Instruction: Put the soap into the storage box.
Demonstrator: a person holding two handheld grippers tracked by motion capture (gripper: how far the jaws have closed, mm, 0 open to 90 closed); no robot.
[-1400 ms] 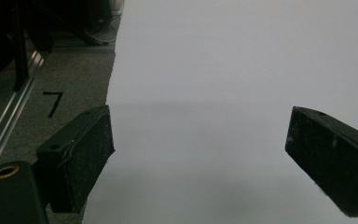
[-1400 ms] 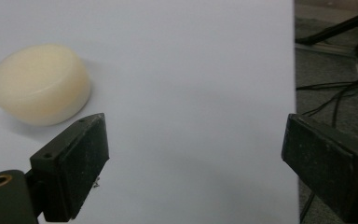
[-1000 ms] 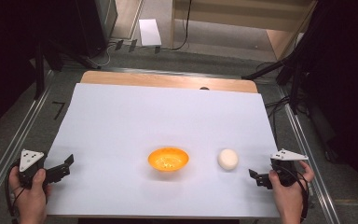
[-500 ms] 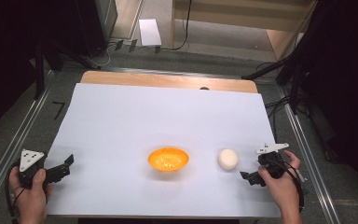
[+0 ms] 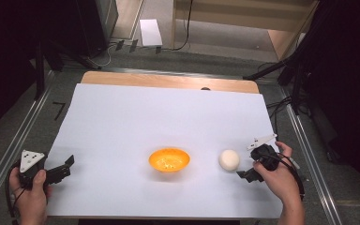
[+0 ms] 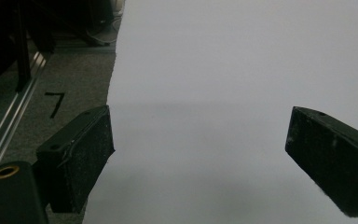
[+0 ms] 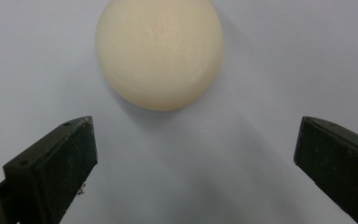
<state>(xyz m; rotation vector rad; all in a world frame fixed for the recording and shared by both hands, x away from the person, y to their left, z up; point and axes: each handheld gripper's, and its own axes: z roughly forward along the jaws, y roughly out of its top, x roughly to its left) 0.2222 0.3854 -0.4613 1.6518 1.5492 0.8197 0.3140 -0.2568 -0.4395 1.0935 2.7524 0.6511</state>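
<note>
In the high view an orange bowl (image 5: 169, 159) sits on the white sheet (image 5: 168, 108) near its front middle. A cream ball (image 5: 228, 160) rests to the bowl's right. My right gripper (image 5: 248, 169) is just right of the ball, open and pointing at it. In the right gripper view the ball (image 7: 160, 51) lies just ahead of the spread jaws of the right gripper (image 7: 196, 158), not between them. My left gripper (image 5: 67, 167) is held at the sheet's front left edge, open and holding nothing. In the left gripper view the left gripper (image 6: 200, 154) looks along bare sheet (image 6: 242, 70).
A strip of wooden tabletop (image 5: 168, 80) shows beyond the sheet. Metal rails (image 5: 14, 150) run along both sides of the table, with grey floor (image 6: 70, 70) past the sheet's left edge. Cables (image 5: 281, 105) lie at the right.
My right gripper has moved left and forward, closing in on the ball and turning toward it. The left gripper, bowl and ball have stayed put.
</note>
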